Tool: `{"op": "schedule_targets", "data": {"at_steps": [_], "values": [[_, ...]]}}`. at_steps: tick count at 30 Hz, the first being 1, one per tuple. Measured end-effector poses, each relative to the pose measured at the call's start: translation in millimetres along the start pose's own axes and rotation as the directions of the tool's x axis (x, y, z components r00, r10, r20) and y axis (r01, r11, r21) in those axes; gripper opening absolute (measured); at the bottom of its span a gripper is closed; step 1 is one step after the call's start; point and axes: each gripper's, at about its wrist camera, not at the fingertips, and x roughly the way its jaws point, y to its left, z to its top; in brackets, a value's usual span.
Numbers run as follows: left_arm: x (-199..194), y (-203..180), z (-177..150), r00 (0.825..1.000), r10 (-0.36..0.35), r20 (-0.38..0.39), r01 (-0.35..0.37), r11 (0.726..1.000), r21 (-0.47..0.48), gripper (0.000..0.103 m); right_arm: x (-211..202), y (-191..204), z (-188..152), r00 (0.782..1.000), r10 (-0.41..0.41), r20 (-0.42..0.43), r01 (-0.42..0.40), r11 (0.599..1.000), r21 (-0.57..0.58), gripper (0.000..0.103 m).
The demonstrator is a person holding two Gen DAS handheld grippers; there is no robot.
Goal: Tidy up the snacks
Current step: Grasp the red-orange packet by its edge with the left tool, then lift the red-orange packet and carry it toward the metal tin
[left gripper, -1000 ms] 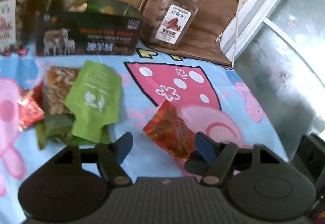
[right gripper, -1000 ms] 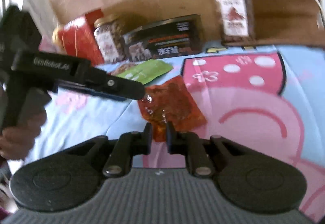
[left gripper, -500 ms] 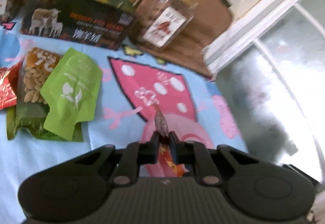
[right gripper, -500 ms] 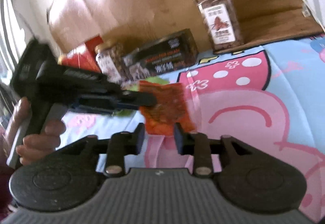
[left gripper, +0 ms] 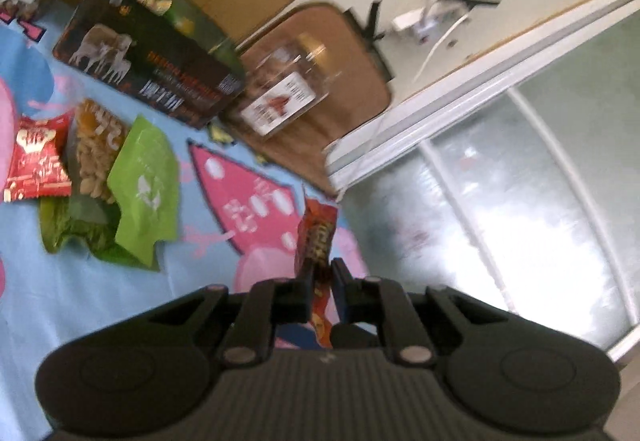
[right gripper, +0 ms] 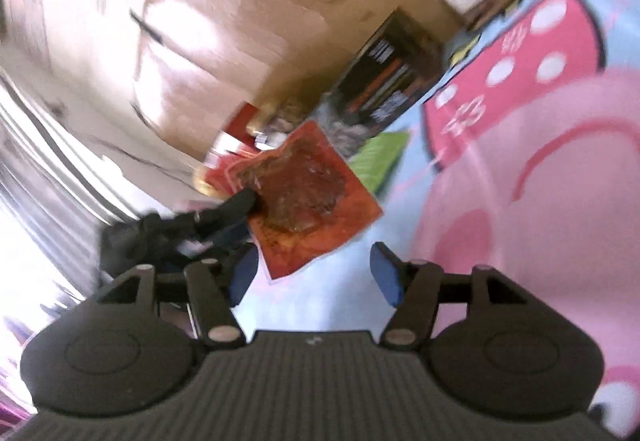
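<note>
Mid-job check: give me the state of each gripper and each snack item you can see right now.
Left gripper: shut on orange snack packet.
Orange snack packet: lifted off the cloth, held at one edge.
Right gripper: open, jaws just opening, nothing between them.
Green pouch: lying flat on the cloth.
Red packet: lying flat.
Clear jar: lid on.
</note>
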Motion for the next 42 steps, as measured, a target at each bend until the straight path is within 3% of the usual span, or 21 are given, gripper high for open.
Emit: {"op": "schedule_targets", "data": {"at_steps": [2, 3, 5, 13, 18, 20, 23, 26, 29, 32, 34, 37, 40, 42], "values": [[-7, -4, 3, 1.000, -0.025, 0.018, 0.025, 1.000, 0.004, 0.010, 0, -5, 3, 0.996, 0.084, 0.001, -0.084, 0.993, 0.080, 0.060], [-8, -6, 4, 0.999, -0.022, 0.024, 0.021, 1.000, 0.010, 0.010, 0, -6, 5, 0.992, 0.127, 0.000, -0.126, 0.986, 0.106, 0.043], [-13, -10, 7, 0.999, -0.004, 0.037, 0.003, 0.999, 0.033, 0.010, 2, -3, 9, 0.983, 0.186, 0.007, -0.185, 0.974, 0.130, 0.026], [-26, -18, 19, 0.998, 0.004, 0.070, -0.011, 0.996, 0.087, 0.008, 10, 27, 30, 0.984, 0.172, 0.037, -0.174, 0.984, 0.047, 0.028], [-30, -9, 18, 0.997, 0.016, 0.072, -0.022, 0.997, 0.072, 0.006, 27, 20, 34, 0.989, 0.146, 0.005, -0.146, 0.988, 0.046, 0.027], [-33, -2, 19, 0.995, 0.050, 0.083, -0.056, 0.997, 0.060, 0.006, 35, 18, 36, 0.995, 0.096, -0.016, -0.096, 0.995, 0.023, 0.027], [-38, 10, 17, 0.986, 0.147, 0.084, -0.151, 0.988, 0.037, 0.006, 41, 24, 33, 0.997, -0.072, -0.024, 0.068, 0.989, -0.130, 0.029], [-38, 18, 13, 0.976, 0.210, 0.058, -0.213, 0.976, 0.046, 0.006, 40, 34, 23, 0.972, -0.235, 0.019, 0.230, 0.929, -0.290, 0.037], [-27, 20, 7, 0.974, 0.227, 0.003, -0.227, 0.970, 0.090, 0.008, 29, 29, 15, 0.958, -0.285, 0.040, 0.283, 0.903, -0.325, 0.044], [-7, 24, -1, 0.969, 0.233, -0.077, -0.227, 0.971, 0.078, 0.013, 31, 27, 11, 0.923, -0.379, 0.065, 0.370, 0.831, -0.416, 0.051], [2, 29, -9, 0.965, 0.235, -0.113, -0.229, 0.971, 0.064, 0.023, 39, 27, 15, 0.914, -0.403, 0.051, 0.381, 0.805, -0.454, 0.051], [8, 35, -22, 0.962, 0.231, -0.142, -0.232, 0.973, 0.010, 0.039, 53, 22, 28, 0.917, -0.400, -0.001, 0.359, 0.823, -0.440, 0.051], [11, 41, -30, 0.969, 0.217, -0.122, -0.224, 0.973, -0.050, 0.039, 64, 11, 40, 0.927, -0.369, -0.064, 0.318, 0.866, -0.386, 0.050], [10, 45, -30, 0.970, 0.219, -0.107, -0.228, 0.971, -0.076, 0.034, 63, 4, 44, 0.935, -0.330, -0.128, 0.277, 0.907, -0.317, 0.035]]}}
